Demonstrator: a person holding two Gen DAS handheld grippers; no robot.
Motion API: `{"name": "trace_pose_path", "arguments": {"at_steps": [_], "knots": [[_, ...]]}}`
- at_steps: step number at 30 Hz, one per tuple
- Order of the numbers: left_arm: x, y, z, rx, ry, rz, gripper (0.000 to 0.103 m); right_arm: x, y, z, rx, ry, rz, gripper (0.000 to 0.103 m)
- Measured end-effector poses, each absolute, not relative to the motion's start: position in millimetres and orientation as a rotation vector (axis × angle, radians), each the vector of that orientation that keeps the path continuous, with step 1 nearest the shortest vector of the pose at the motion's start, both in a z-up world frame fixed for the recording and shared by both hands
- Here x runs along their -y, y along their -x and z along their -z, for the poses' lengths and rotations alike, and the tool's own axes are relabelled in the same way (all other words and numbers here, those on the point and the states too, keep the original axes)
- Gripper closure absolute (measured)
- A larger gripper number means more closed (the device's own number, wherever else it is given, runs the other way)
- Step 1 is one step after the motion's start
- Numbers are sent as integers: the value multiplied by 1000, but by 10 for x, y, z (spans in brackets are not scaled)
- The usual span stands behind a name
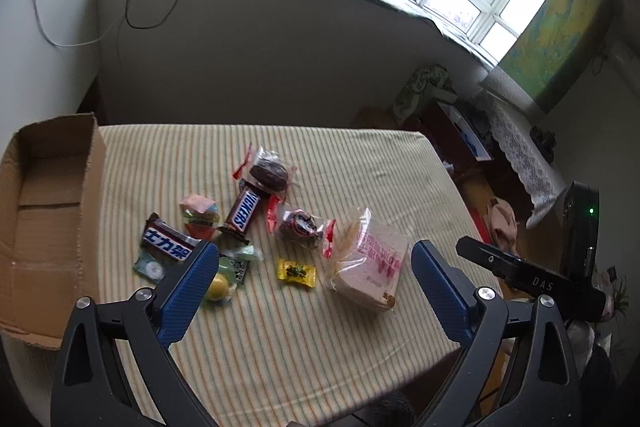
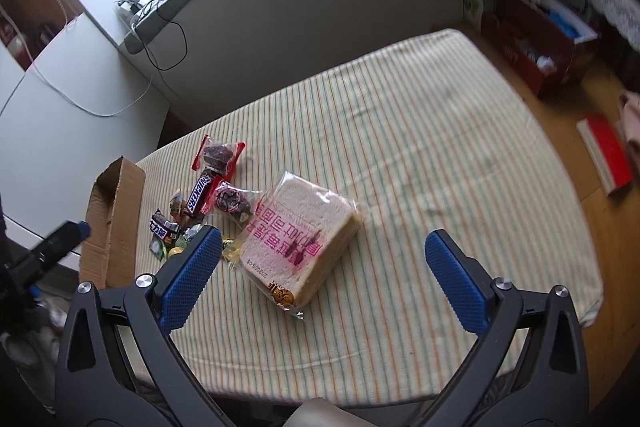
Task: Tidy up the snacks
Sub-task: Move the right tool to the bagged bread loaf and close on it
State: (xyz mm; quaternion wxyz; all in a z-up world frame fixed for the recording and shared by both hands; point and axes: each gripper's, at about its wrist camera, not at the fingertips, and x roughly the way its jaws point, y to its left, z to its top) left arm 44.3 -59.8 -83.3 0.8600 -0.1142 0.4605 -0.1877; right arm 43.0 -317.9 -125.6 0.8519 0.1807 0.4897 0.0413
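On striped cloth: 2 Snickers bars, 1 bread pack, 1 box; both grippers' fingers spread, empty

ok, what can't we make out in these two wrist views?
- Brown cardboard box: floor partly cut off by the left wrist frame edge; the right wrist view shows only its outer wall.
- Round yellow sweet in clear wrapper: half hidden behind the left gripper finger.
- Small wrapped sweets by the blue Chinese-lettered bar: too small, right wrist view.

bagged sliced bread lies flat before me; left of it cluster a snickers bar, two wrapped dark cakes, a yellow candy and small sweets.
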Motion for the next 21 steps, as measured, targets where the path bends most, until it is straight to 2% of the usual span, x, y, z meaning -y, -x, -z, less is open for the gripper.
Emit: {"name": "trace_pose_path", "arguments": {"at_steps": [3, 5, 9, 11, 12, 15, 21], "knots": [[778, -514, 976, -1019, 223, 452, 14, 3201, -473, 1390, -1055, -414, -94, 0], [905, -562, 1085, -1049, 206, 484, 24, 3207, -502, 1467, -1072, -434, -105, 0], [1091, -649, 1266, -1108, 187, 536, 30, 3218, -563, 1593, -1101, -478, -126, 9], [1170, -690, 1342, -1136, 175, 569, 40, 3223, -600, 1681, -1117, -511, -137, 10], [1201, -703, 1364, -1142, 168, 582, 43, 3227, -612, 1719, -1123, -524, -140, 16], [1255, -729, 1411, -1151, 142, 611, 49, 3218, -663, 1848, -1154, -567, -158, 25], [1267, -789, 1548, -1201, 125, 671, 59, 3258, -734, 2029, -1185, -651, -166, 25]]}}
